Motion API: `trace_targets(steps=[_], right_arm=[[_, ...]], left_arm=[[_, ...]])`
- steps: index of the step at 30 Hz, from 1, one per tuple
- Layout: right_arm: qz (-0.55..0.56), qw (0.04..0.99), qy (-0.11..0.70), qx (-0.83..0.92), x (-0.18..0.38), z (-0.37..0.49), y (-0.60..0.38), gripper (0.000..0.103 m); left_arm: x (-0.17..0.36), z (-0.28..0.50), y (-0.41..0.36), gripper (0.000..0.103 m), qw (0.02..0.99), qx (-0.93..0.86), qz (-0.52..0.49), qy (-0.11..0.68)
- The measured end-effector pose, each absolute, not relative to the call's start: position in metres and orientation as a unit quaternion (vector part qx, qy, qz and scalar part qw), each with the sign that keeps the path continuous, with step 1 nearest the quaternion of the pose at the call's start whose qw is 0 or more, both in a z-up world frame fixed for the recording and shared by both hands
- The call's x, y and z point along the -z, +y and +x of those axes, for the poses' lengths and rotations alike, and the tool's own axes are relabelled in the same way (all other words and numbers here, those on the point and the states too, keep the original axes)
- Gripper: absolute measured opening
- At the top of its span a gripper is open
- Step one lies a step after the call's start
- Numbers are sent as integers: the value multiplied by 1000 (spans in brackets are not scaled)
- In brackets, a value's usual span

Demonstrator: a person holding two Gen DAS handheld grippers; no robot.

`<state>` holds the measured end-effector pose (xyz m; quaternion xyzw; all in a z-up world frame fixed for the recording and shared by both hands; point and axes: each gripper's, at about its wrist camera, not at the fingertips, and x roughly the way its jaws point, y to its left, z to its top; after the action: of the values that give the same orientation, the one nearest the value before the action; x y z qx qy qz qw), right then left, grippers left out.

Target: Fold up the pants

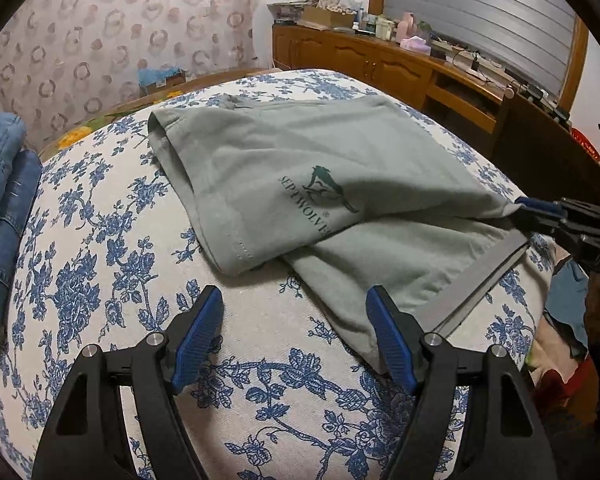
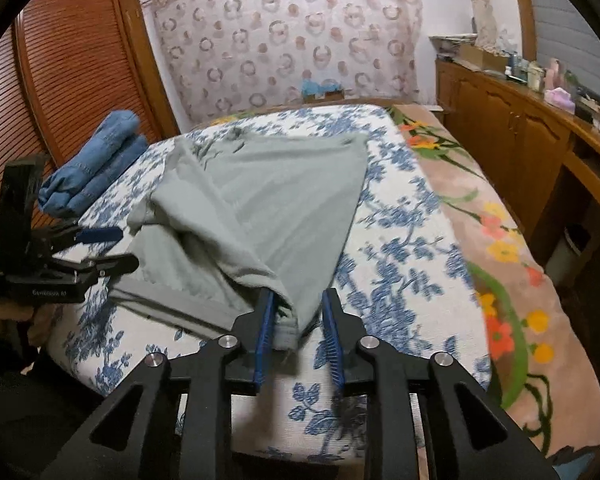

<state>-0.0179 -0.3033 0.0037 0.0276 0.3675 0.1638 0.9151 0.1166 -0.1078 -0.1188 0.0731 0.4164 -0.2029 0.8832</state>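
Observation:
Grey-green pants (image 1: 300,160) with a dark printed logo lie on the blue-flowered sheet (image 1: 100,280), one part folded across the other. The darker waistband (image 1: 480,280) runs along their near right edge. My left gripper (image 1: 294,294) is open just above the sheet, and its right finger rests at the pants' near edge. In the right wrist view the pants (image 2: 280,184) rise to a lifted corner that hangs between the jaws of my right gripper (image 2: 300,294). The jaws stand slightly apart; the cloth touches the left pad, with a gap to the right one. The left gripper (image 2: 128,248) shows at the left.
Folded blue jeans (image 1: 4,200) lie at the sheet's left edge (image 2: 96,160). A flowered blanket (image 2: 500,260) covers the bed to the right. A wooden sideboard (image 1: 380,64) with clutter on top stands beyond the bed. A hand (image 2: 4,320) holds the left gripper's handle.

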Motion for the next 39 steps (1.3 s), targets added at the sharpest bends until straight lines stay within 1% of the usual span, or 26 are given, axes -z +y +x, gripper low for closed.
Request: trace_targets(steps=[3,7,13,23,25,27,39], right_arm=[[29,920,358,-158,-11,-20,-304,29],[24,921,351,-167,-19,-17,-297,32],[5,920,334,-207,-24,-9,-266,38],[-17,899,339,-275,-20,32,-218,40],[-21,895,342,-286,-15,42,-207,43],[-30,890,344,-297,-10,52,-197,43],[-99,860,373,-333,12,85,-144,43]], left_arm=[[115,115,-102,75,887,198,66,412],[102,111,-88,75,897,187,58,397],[88,112,-66,75,908,165,52,381],[77,112,-41,75,918,146,41,366],[76,112,-35,75,920,142,39,362],[75,113,-28,75,922,136,37,360],[76,111,-1,75,926,122,29,355]])
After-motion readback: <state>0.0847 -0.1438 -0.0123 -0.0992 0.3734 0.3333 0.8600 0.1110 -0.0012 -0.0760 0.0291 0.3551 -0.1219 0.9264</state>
